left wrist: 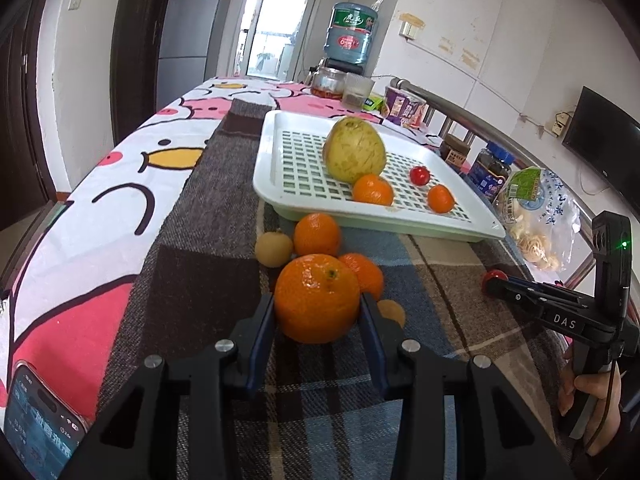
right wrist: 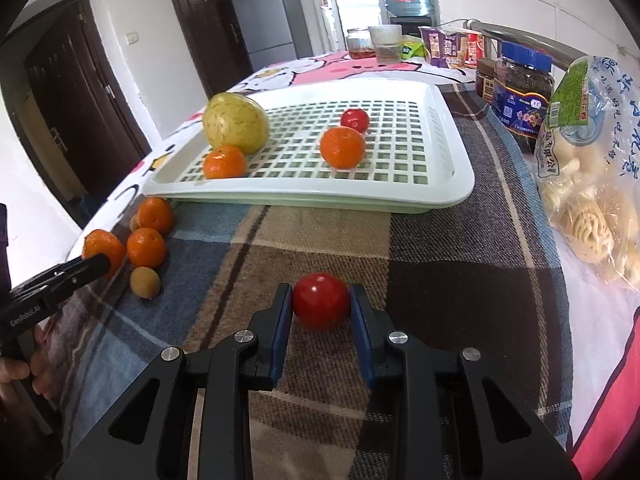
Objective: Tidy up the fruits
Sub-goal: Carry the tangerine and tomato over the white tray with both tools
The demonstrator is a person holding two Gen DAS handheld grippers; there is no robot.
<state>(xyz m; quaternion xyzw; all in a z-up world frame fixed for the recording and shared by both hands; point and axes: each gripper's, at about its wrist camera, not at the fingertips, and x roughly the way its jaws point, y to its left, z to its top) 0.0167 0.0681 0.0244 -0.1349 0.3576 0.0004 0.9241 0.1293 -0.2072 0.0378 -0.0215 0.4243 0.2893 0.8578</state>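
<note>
Now the left tool (left wrist: pixel 318 310) clamps a big orange (left wrist: pixel 316 298) on the tabletop before the white tray (left wrist: pixel 276 152); the right tool (right wrist: pixel 321 308) grips a red tomato (right wrist: pixel 321 301) nearby.

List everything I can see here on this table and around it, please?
Tray: 1, white, slotted, on the plaid cloth.
Pomelo-like fruit: 1, yellow-green, in tray.
Oranges in tray: 2, orange.
Tomato in tray: 1, red.
Oranges on cloth: 3, orange, in front of tray; the biggest between the left gripper's fingers.
Small round fruits: 2, tan, beside those oranges.
Tomato on cloth: 1, red, between the right gripper's fingers.
Jars: 2, dark, right of tray.
Noodle bag: 1, clear, right edge.
Water bottle: 1, blue, far end.
Fridge: 1, grey.
Phone: 1, near left.
Left gripper: black.
Right gripper: black.
</note>
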